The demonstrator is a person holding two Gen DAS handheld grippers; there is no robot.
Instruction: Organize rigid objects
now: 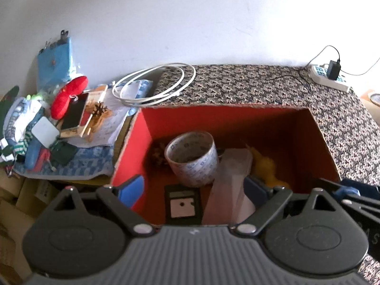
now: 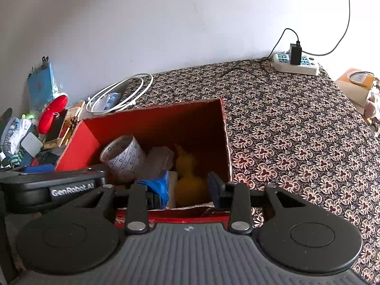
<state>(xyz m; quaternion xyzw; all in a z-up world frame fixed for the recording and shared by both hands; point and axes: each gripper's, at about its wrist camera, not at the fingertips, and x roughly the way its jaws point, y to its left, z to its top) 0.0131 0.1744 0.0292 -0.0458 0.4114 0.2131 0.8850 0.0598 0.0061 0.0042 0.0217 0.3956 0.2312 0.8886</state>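
Hovering over the open red-lined box, the left hand-held gripper has its blue pads spread wide with nothing pressed between them; a translucent pinkish box lies just below its right pad, apart from the left one. Inside the red-lined box a roll of printed tape stands tilted against the left wall, with a pine cone behind it, a black card with a white patch on the floor in front, and a yellow plush toy toward the right corner. The right hand-held gripper sits at the near rim of the same box, jaws parted and empty, the yellow toy showing in the gap beyond them. The box rests on a table covered in patterned cloth. A white cable coil, a power strip and a clutter pile with a red cushion lie around it.
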